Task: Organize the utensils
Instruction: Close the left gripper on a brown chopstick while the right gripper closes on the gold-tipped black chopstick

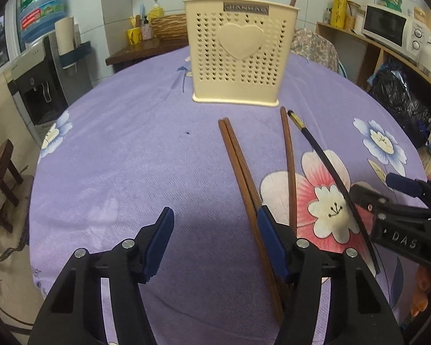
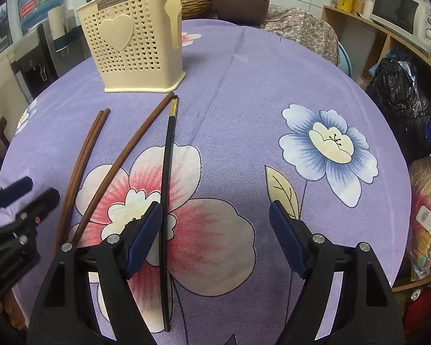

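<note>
Plastic, wood and cloth on the table
Perforated cream plastic utensil holder [image 1: 238,54], matt; reddish-brown wooden chopsticks [image 1: 238,166]; glossy black chopstick [image 2: 166,178]; soft purple floral tablecloth [image 1: 129,158].

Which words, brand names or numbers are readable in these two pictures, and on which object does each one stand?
"JIANHAO": grey nameplate on the cream perforated plastic utensil holder, clear in the right wrist view; blurred in the left wrist view.
"DAS": raised letters on the black body of the right tongs.
Faint lettering on the left tongs body: too blurred to read.
Blue water bottle label: print too blurred to read.
Yellow upright package: script unreadable.
</note>
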`<state>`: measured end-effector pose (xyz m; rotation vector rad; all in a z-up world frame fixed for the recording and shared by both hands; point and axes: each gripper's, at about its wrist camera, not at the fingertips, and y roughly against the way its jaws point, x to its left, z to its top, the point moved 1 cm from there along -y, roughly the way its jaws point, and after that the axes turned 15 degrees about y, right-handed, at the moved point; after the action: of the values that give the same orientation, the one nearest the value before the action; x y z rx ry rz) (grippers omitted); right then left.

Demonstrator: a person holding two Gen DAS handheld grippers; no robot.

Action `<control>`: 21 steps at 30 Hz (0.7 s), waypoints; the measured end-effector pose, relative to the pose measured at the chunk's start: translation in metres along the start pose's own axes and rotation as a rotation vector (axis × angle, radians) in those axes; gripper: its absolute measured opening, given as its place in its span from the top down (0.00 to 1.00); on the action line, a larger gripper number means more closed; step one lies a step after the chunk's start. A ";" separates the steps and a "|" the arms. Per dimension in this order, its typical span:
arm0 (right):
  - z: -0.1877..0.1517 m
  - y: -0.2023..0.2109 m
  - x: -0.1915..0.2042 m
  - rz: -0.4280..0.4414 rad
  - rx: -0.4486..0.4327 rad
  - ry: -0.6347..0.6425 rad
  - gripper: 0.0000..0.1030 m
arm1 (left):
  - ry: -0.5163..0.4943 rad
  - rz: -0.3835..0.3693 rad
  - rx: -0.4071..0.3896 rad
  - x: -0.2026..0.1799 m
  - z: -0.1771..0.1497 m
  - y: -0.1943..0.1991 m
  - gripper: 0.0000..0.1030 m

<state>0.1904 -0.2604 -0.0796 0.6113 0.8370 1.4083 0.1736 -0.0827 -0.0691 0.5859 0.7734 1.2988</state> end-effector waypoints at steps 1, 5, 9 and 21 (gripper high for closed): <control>0.000 0.000 -0.001 0.002 -0.003 -0.004 0.26 | 0.004 -0.004 0.007 0.000 -0.001 -0.001 0.43; 0.001 0.001 -0.002 0.006 -0.009 -0.012 0.26 | 0.002 0.016 0.009 -0.001 -0.003 -0.002 0.47; 0.001 0.001 -0.002 0.006 -0.007 -0.008 0.26 | 0.003 0.038 0.003 0.005 -0.001 -0.001 0.46; 0.012 -0.001 -0.003 0.027 -0.031 -0.010 0.26 | 0.051 -0.023 0.026 0.002 0.013 -0.008 0.47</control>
<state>0.2009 -0.2620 -0.0724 0.6070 0.8001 1.4388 0.1889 -0.0820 -0.0670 0.5647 0.8380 1.2884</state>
